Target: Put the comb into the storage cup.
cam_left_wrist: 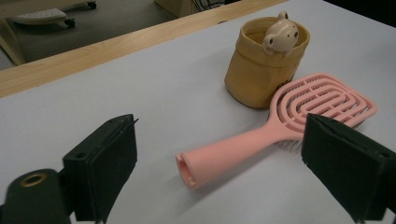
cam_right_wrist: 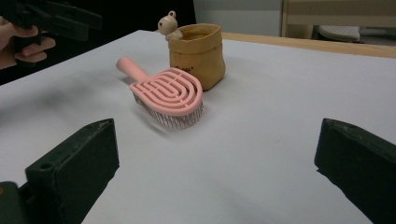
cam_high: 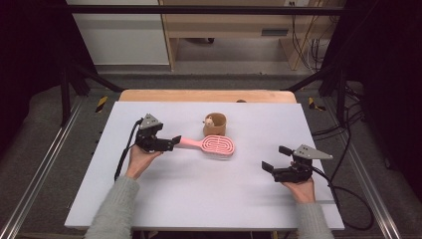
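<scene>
Lying centre-frame, the pink slotted plastic hairbrush [cam_high: 211, 145] was aimed handle-first at the nearer, spread left claw [cam_high: 169, 143].

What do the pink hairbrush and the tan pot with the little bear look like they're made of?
Pink hairbrush: likely moulded plastic, matte, with a hollow handle end and a slotted head. Tan pot: soft-looking, perhaps washable paper or fabric, judging by its creased, slumped walls. Bear: smooth, possibly resin or plastic.
</scene>
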`<state>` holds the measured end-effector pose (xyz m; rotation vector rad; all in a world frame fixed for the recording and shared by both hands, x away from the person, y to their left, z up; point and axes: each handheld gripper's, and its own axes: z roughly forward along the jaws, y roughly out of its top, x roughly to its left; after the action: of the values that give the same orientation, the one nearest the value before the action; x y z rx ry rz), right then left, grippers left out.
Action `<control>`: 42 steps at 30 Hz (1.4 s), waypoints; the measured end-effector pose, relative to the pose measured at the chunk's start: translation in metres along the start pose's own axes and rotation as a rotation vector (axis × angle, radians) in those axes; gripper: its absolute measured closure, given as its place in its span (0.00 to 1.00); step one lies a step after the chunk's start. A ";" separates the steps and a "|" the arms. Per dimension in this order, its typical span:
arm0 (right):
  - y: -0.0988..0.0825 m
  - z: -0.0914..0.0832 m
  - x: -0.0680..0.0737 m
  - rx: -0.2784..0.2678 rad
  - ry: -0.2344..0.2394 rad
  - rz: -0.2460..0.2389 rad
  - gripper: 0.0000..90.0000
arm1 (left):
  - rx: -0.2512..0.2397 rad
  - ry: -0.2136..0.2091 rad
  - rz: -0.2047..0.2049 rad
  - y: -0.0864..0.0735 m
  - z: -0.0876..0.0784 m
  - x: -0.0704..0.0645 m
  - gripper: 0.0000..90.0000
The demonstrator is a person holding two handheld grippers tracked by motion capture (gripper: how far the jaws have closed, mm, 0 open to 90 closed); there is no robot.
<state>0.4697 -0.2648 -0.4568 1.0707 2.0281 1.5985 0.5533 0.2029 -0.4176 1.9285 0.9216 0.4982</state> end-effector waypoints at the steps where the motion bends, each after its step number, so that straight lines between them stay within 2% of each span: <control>1: 0.000 0.000 0.000 0.000 0.000 -0.001 0.00 | 0.002 0.006 0.001 0.000 0.001 0.000 0.15; 8: 0.000 0.000 0.000 0.003 -0.001 -0.001 0.00 | 0.029 0.020 -0.002 0.001 0.009 0.001 0.29; 10: 0.000 0.000 0.000 0.003 -0.001 0.000 0.00 | 0.042 0.033 0.009 0.002 0.012 0.001 0.32; 16: 0.000 0.001 0.000 0.004 -0.001 -0.001 0.00 | 0.049 0.033 0.009 0.001 0.019 -0.001 0.44; 19: 0.000 0.001 0.000 0.004 -0.001 -0.001 0.00 | 0.075 0.048 0.026 0.001 0.025 -0.002 0.50; 26: 0.000 0.001 0.000 0.005 -0.002 -0.002 0.00 | 0.079 0.043 0.024 0.002 0.031 -0.003 0.65; 42: 0.000 0.001 0.000 0.003 0.000 -0.002 0.00 | 0.142 0.048 0.041 0.001 0.052 -0.006 0.91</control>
<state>0.4701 -0.2645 -0.4573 1.0703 2.0316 1.5944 0.5835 0.1686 -0.4428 2.0752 0.9720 0.5169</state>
